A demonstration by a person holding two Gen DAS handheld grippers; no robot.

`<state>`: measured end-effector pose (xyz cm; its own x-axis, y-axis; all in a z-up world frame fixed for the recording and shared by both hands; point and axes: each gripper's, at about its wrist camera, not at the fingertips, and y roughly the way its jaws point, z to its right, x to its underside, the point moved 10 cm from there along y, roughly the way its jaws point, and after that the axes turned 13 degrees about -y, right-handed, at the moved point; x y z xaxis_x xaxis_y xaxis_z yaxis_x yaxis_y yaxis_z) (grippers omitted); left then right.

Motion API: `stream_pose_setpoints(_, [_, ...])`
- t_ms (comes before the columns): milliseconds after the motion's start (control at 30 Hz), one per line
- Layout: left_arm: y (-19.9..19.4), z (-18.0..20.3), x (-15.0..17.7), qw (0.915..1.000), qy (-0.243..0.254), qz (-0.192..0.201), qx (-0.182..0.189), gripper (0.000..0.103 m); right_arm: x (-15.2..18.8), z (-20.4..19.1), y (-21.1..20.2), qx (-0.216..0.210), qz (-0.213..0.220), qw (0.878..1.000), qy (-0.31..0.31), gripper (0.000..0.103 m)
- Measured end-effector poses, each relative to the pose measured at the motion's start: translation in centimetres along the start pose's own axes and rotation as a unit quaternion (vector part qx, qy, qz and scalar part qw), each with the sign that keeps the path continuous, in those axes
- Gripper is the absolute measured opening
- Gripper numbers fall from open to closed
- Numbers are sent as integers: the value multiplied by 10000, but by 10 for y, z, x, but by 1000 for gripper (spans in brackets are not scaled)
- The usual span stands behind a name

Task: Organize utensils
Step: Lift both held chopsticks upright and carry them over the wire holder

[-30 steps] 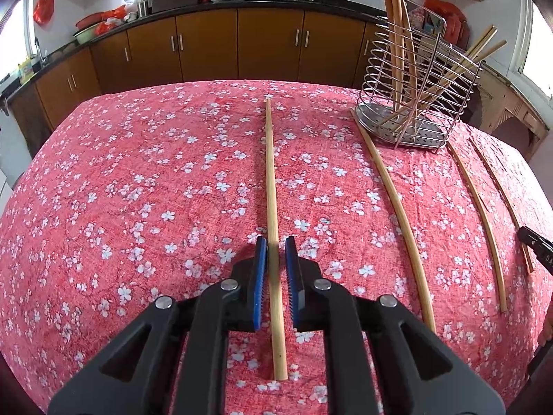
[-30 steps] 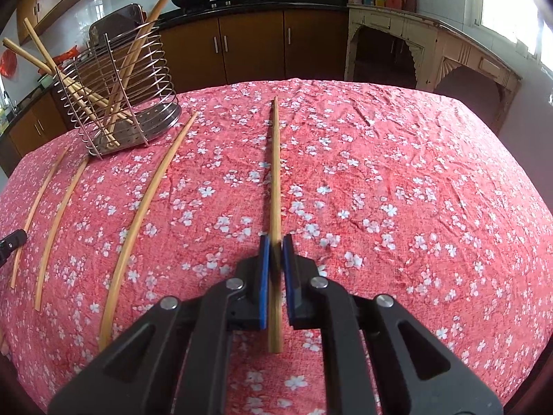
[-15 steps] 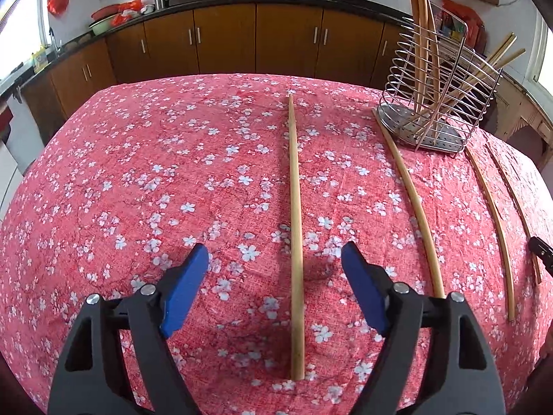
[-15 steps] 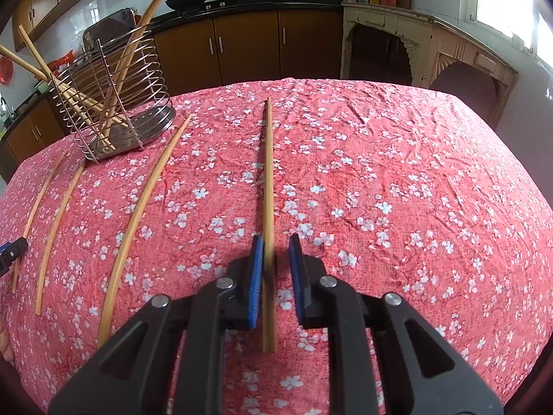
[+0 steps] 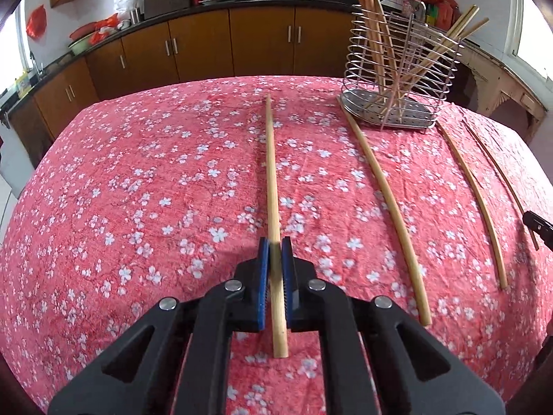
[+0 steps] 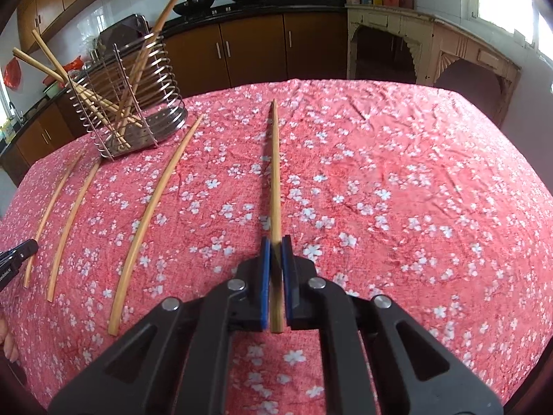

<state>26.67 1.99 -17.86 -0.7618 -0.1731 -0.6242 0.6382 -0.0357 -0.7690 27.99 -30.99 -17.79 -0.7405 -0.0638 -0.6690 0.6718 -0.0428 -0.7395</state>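
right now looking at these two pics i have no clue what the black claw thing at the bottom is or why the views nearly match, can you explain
There is no robot here. A person holds a hand-held gripper in each hand, and each one carries a wide-angle camera looking forward along its two fingers. That is why black arms with blue pads fill the bottom of both pictures.

One picture is taken from the left gripper, whose jaws have just closed on a pale chopstick. The other is from the right gripper, also just closed, on a second chopstick.

The table has a flowered red cloth. Loose chopsticks lie on it, and a wire holder already has several standing in it.
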Motion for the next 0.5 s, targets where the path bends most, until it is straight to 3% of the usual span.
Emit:
stream_pose_setpoints(267, [-67,10,-24,9953,12,805,534,7,-31,15,-66,226,1002,9947,-5,8])
stream_pose_setpoints(500, [-117,10,-59,9834,-350,1480,987,7,-73,32,-126,319,2023,9788,48,8])
